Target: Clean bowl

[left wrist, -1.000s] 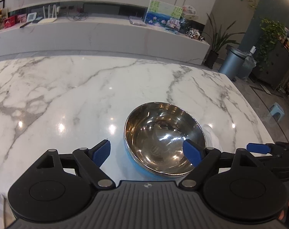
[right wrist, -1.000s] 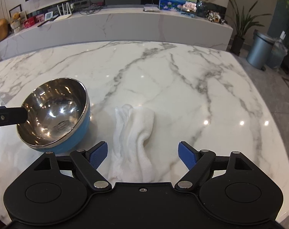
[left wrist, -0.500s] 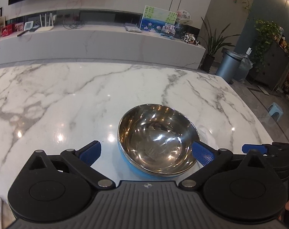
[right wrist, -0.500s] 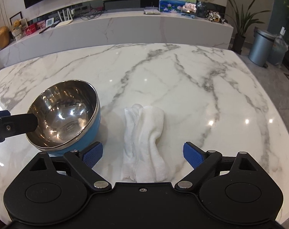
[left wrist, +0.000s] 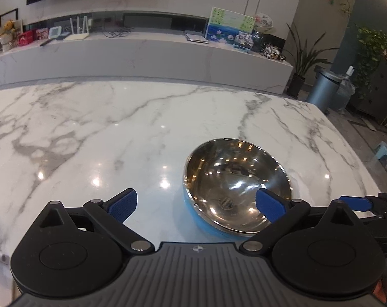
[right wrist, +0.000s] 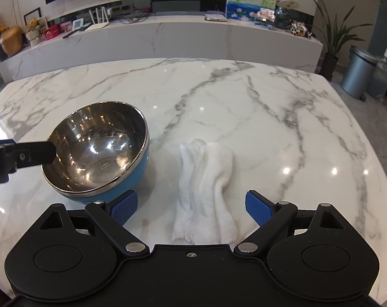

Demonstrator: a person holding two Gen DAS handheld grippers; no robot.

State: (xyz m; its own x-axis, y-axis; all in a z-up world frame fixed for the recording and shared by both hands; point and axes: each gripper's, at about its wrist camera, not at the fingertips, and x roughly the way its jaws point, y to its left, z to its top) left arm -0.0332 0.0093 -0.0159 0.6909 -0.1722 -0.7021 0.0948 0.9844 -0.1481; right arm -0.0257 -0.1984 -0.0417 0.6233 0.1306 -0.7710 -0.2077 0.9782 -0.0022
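**Bowl cleaning: not yet begun**

Left side. The left gripper is over the marble table with its jaws spread wide and nothing pinched. Its right pad sits over the bowl's near rim; whether it touches the steel cannot be told. The other pad is well clear of the bowl, over bare marble. The right wrist view shows that finger reaching across the bowl's left rim, with no grip on it.

Centre. The bowl, steel inside and blue outside, rests on the table tilted toward the cameras. Its inside looks shiny; dirt or wetness cannot be judged from here.

Right side. A white cloth lies folded on the table just beside the bowl, apart from it. The right gripper hangs above the cloth's near end, jaws spread to either side of it, pads not pressing it.

Assessment. Nothing of the task appears done. Remaining, in my judgement: steady the bowl, pick up the cloth, wipe the inside.
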